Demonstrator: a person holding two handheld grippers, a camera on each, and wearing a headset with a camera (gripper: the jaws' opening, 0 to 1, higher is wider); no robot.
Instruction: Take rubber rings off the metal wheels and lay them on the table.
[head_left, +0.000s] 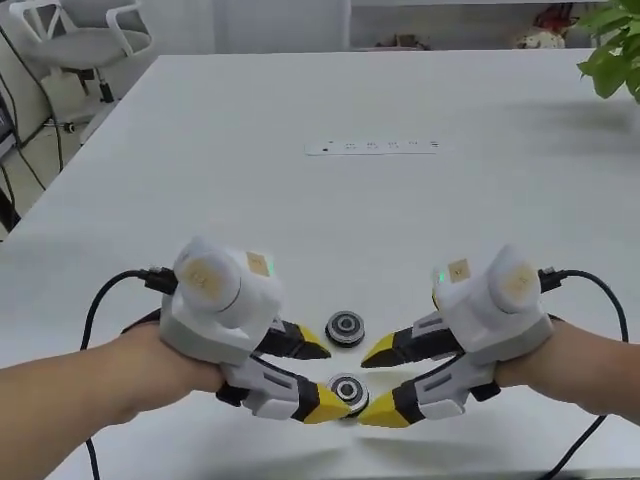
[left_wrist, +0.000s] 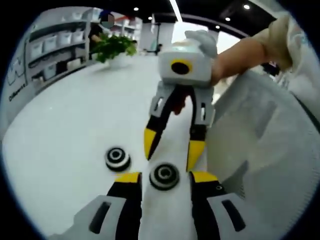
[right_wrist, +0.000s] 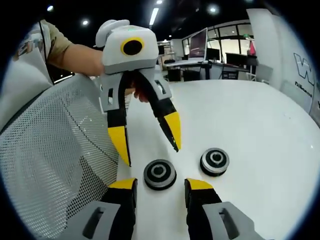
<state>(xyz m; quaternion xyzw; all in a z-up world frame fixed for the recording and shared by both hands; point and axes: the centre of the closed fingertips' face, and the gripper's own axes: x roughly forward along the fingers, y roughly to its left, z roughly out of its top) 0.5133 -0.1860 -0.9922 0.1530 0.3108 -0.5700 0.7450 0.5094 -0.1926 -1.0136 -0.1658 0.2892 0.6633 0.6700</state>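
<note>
Two small metal wheels, each with a black rubber ring around it, lie flat on the white table. The near wheel sits between the tips of both grippers. My left gripper comes at it from the left, open, its yellow tips flanking the wheel. Facing it from the right is my right gripper, open as well, with tips either side of the same wheel. The second wheel lies just beyond, untouched.
A white power strip lies flat mid-table, farther back. An office chair stands off the far left corner and a plant hangs over the far right. Black cables trail from both grippers. The table's front edge is close below my hands.
</note>
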